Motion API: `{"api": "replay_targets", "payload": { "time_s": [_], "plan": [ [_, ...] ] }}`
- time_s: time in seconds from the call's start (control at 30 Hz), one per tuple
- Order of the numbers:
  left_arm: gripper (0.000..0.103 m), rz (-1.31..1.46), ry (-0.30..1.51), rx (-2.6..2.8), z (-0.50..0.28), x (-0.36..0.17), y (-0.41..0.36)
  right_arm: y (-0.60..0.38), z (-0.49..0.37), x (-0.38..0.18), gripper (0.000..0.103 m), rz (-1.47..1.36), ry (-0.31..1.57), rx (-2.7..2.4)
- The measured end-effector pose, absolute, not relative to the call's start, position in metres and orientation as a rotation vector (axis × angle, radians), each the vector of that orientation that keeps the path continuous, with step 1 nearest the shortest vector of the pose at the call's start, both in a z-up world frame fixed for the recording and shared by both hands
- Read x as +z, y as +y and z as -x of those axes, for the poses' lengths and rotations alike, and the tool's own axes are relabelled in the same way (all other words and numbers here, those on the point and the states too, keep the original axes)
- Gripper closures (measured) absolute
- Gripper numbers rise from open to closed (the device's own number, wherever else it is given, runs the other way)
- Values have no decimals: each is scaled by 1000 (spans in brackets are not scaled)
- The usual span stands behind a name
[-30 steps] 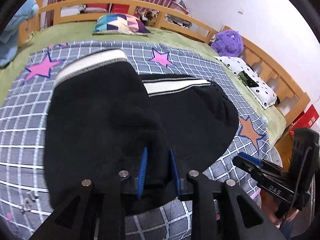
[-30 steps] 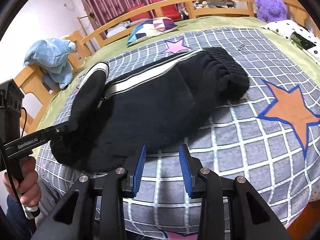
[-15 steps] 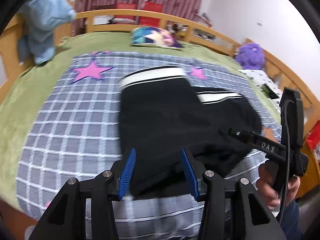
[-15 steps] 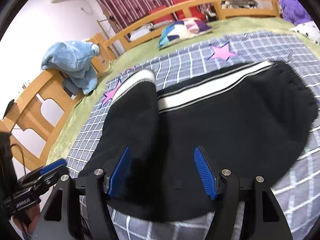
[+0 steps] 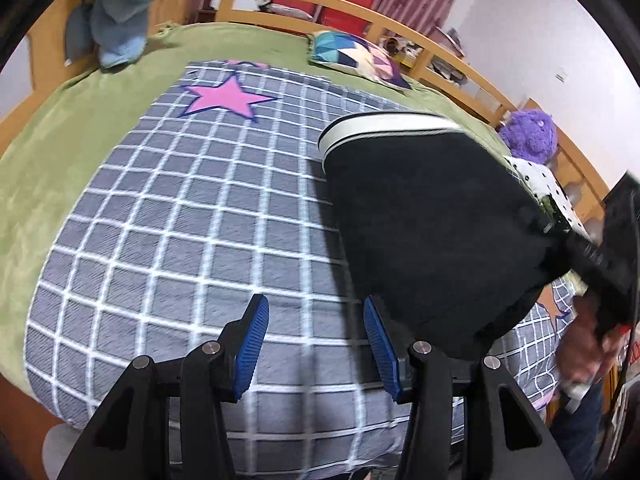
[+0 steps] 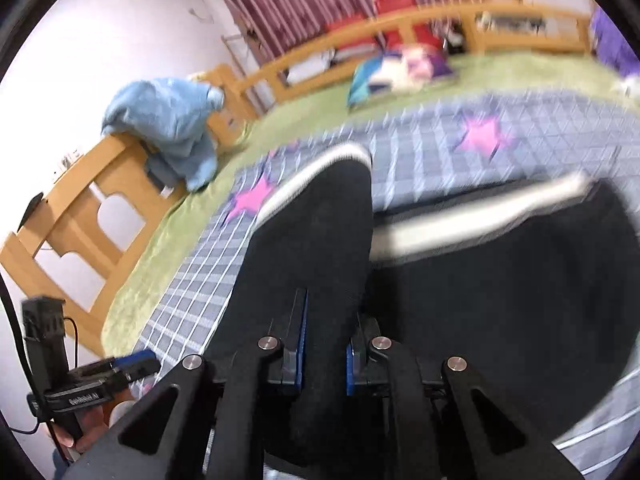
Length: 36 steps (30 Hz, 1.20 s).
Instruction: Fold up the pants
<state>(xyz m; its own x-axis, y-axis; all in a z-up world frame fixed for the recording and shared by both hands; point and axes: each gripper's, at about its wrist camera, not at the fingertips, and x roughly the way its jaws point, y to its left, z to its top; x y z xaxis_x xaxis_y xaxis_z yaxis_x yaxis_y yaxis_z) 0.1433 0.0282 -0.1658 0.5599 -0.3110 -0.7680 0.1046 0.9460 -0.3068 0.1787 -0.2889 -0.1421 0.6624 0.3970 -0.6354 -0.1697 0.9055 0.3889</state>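
The black pants (image 5: 432,220) with a white stripe lie folded on the grey checked blanket (image 5: 180,216). My left gripper (image 5: 316,344) is open and empty, just left of the pants' near edge. In the right wrist view my right gripper (image 6: 323,354) is shut on the near end of a raised fold of the pants (image 6: 312,248). The rest of the pants (image 6: 500,280) spreads to the right. The right gripper (image 5: 592,256) also shows at the right edge of the left wrist view, and the left gripper (image 6: 132,364) at the lower left of the right wrist view.
A green sheet (image 5: 60,128) lies under the blanket. A wooden bed rail (image 5: 280,0) runs around. A blue plush toy (image 6: 168,120), a patterned cushion (image 5: 356,56), a purple plush (image 5: 528,140) and a dotted pillow (image 5: 540,180) sit near the edges.
My left gripper let go of the pants, opened and swung left over the blanket. My right gripper moved onto the pants' near edge and shut on a fold.
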Motion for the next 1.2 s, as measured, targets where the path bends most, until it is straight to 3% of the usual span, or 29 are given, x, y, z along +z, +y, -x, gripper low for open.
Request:
{"api": "replay_targets", "payload": {
  "time_s": [0.2,0.4,0.47,0.67,0.87,1.03,1.07,1.1,1.13,1.2],
  "plan": [
    [56,187,945,-342,-152,-155,-32,-399,-171,-104,90,-205,712,86],
    [55,149,965,-419,-166,-158,-99,-477,-181,-178,84,-182,948,-87],
    [55,123,958,-429,-167,-154,-118,-485,-173,-183,74,-202,933,-55],
    [49,76,944,-397,-161,-157,-150,-481,-133,-150,71,-247,743,-18],
    [46,89,1079,-393,-154,-213,-158,-449,-138,-214,70,-133,886,-36],
    [48,102,1075,-435,-161,-190,-149,-453,-127,-190,70,-125,903,40],
    [48,102,1060,-434,-164,-185,-148,-456,-126,-183,68,-127,881,56],
    [46,115,1036,-434,-170,-178,-145,-458,-125,-174,55,-120,842,59],
    [45,127,1028,-433,-176,-175,-143,-461,-128,-167,35,-109,804,50],
    [45,165,1027,-425,-192,-174,-140,-471,-145,-159,29,-117,761,44]
  ]
}}
